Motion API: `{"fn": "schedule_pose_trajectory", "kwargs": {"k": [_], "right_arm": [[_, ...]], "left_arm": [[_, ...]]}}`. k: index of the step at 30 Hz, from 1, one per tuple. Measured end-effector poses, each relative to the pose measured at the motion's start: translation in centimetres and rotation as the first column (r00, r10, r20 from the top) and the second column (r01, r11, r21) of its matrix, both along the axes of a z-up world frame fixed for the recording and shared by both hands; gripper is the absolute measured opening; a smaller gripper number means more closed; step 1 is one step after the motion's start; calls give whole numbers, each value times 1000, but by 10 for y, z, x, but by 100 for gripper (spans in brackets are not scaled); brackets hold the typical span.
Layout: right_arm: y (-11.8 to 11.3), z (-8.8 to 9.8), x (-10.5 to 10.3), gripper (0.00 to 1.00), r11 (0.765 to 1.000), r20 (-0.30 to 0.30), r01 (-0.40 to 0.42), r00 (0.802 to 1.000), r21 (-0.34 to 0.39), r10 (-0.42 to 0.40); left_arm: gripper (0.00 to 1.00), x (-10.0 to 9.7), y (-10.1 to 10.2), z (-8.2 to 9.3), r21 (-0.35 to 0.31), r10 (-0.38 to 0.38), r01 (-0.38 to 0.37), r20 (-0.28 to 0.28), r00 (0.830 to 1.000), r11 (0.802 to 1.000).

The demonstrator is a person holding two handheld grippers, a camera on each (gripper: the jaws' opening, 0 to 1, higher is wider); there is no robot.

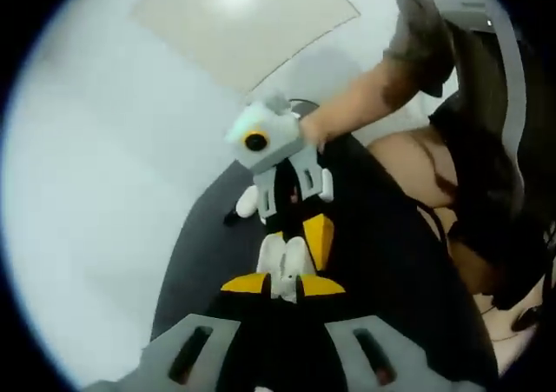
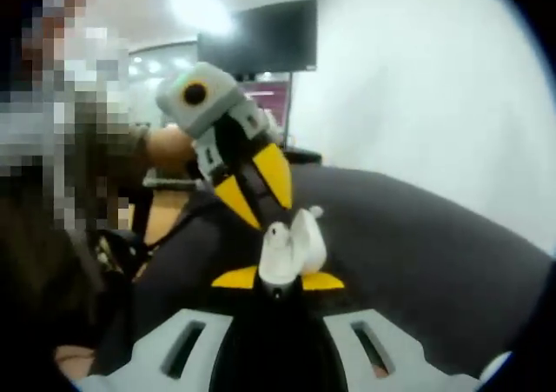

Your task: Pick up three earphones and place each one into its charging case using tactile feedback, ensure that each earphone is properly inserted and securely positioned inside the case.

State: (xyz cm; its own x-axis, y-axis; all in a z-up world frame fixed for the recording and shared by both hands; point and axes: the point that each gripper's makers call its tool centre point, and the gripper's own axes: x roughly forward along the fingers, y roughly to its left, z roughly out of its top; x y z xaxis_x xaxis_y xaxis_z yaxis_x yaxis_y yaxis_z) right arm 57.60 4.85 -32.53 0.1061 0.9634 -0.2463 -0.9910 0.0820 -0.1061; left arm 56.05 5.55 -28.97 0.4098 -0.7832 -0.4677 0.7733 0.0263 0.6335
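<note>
A white charging case (image 1: 285,264) is seen clamped between the yellow-tipped jaws of the left gripper (image 1: 282,284) in the left gripper view, held above a dark worktop (image 1: 200,244). Just beyond it, the right gripper (image 1: 318,238) is met from the far side, its yellow tip lying against the case's right side, with a small white earphone (image 1: 248,202) seen to its left; whether those jaws are clenched on anything cannot be told from there. In the right gripper view, the opened white case (image 2: 291,246) is seen gripped between the right gripper's (image 2: 278,281) own yellow tips, while the left gripper (image 2: 259,186) reaches down to it from the far left. A person's hand (image 1: 314,129) is seen on the right gripper's body. A dark screen (image 2: 259,37) is seen on the far wall.
</note>
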Motion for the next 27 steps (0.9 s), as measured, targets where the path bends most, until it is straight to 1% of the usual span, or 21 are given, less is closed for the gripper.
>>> {"fn": "schedule_pose_trajectory", "kwargs": {"k": [2, 3, 4, 6, 7, 8, 9, 10, 11, 12, 14, 17, 18, 19, 20, 21, 22, 23, 24, 25, 27], "right_arm": [[0, 0, -1, 18, 1000, 1, -1, 1000, 0, 1], [0, 0, -1, 18, 1000, 0, 0, 1000, 0, 0], [0, 0, -1, 18, 1000, 0, 0, 1000, 0, 0], [1, 0, -1, 18, 1000, 1, 0, 1000, 0, 0], [1, 0, -1, 18, 1000, 3, 0, 1000, 0, 0], [1, 0, -2, 18, 1000, 4, 1, 1000, -1, -1], [1, 0, -2, 18, 1000, 5, 0, 1000, -1, 0], [1, 0, -2, 18, 1000, 4, 0, 1000, -1, 0], [1, 0, -2, 18, 1000, 5, 0, 1000, -1, 0], [1, 0, -2, 18, 1000, 6, -1, 1000, -1, 1], [2, 0, -2, 18, 1000, 5, -1, 1000, 0, 1], [2, 1, -1, 18, 1000, 6, -3, 1000, 0, 3], [2, 1, -1, 18, 1000, 4, -3, 1000, 0, 3], [2, 1, -1, 18, 1000, 2, -2, 1000, 0, 2], [2, 1, -1, 18, 1000, -1, -2, 1000, -1, 2], [2, 1, -1, 18, 1000, -4, -3, 1000, -1, 3], [2, 1, -1, 18, 1000, -11, -3, 1000, -2, 3], [3, 2, -2, 18, 1000, -17, -6, 1000, -4, 6], [4, 2, -3, 17, 1000, -25, -15, 1000, -6, 14], [7, 4, -11, 17, 998, -40, -56, 998, -13, 55], [11, 6, -16, 17, 997, -30, -72, 997, -17, 72]], "left_arm": [[9, 2, 3, -2, 14, 14, -15, 8, 1000, 1000], [9, 2, 4, -2, 10, 18, -18, 5, 1000, 1000], [10, 2, 4, -1, -10, 24, -24, -11, 1000, 1000], [12, 6, 10, 4, -66, 54, -58, -58, 997, 996], [12, 10, 14, 6, -99, 72, -81, -89, 993, 992], [13, 11, 18, 7, -129, 84, -101, -133, 988, 987], [14, 13, 23, 6, -157, 96, -127, -188, 977, 979], [16, 15, 31, 4, -183, 117, -164, -244, 963, 969], [17, 15, 36, 3, -215, 117, -185, -294, 949, 959], [18, 15, 41, 1, -248, 116, -212, -353, 928, 945], [19, 14, 49, -4, -298, 99, -251, -445, 890, 921], [20, 13, 54, -13, -329, 87, -288, -511, 855, 900], [20, 14, 55, -17, -325, 91, -289, -509, 856, 901], [17, 13, 55, -20, -319, 98, -295, -514, 852, 901], [14, 12, 56, -24, -312, 104, -305, -525, 845, 900], [12, 6, 49, -24, -355, 60, -312, -570, 820, 881], [13, 0, 45, -24, -378, 16, -308, -610, 792, 873], [15, -3, 45, -28, -365, 17, -301, -611, 791, 881], [17, -2, 46, -29, -341, 46, -288, -572, 819, 895], [17, -3, 43, -27, -362, 30, -275, -556, 830, 891], [21, -7, 43, -28, -369, 2, -264, -578, 816, 891]]}}
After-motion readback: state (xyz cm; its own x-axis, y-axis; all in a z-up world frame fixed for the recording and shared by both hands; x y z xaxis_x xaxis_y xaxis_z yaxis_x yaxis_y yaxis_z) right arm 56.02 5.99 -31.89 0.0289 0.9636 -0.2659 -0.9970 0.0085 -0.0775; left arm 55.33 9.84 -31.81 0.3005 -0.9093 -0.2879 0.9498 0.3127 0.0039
